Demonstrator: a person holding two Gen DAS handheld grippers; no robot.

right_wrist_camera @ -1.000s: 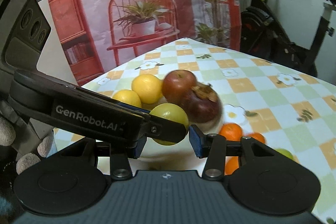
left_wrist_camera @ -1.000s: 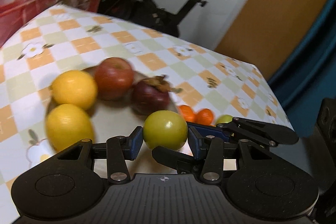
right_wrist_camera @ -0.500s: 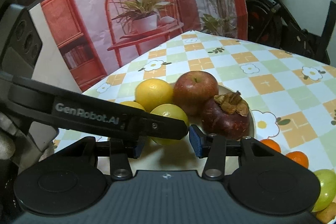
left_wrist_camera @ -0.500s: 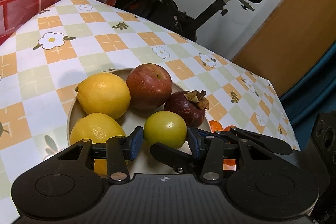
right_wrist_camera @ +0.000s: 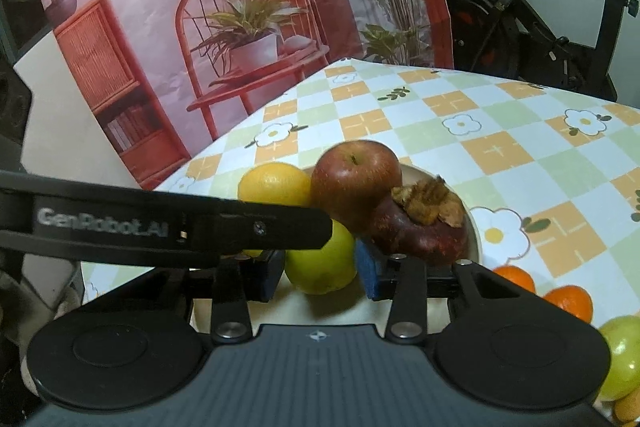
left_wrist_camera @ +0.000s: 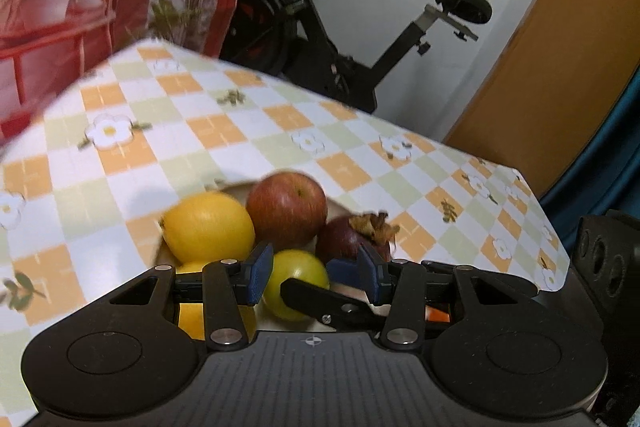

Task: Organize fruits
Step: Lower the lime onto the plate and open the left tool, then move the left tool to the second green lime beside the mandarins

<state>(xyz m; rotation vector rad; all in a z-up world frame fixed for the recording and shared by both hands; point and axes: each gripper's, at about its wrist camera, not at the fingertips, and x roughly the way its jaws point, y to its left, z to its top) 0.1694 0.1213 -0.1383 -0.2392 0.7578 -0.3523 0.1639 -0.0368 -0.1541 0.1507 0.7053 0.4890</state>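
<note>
The right gripper (right_wrist_camera: 320,273) jaws, just closing, bracket the round green fruit (right_wrist_camera: 320,267) on the beige plate (right_wrist_camera: 474,227). The left gripper (left_wrist_camera: 312,273) jaws also flank it; whether either grips it is unclear.

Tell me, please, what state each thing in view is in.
green fruit: gripped, over the plate
right tongs: just been closing, shut on the green fruit
left tongs: open, one pad clear of the green fruit
red apple: upright, stem dimple up, on the plate
mangosteen: on the plate, calyx up
</note>
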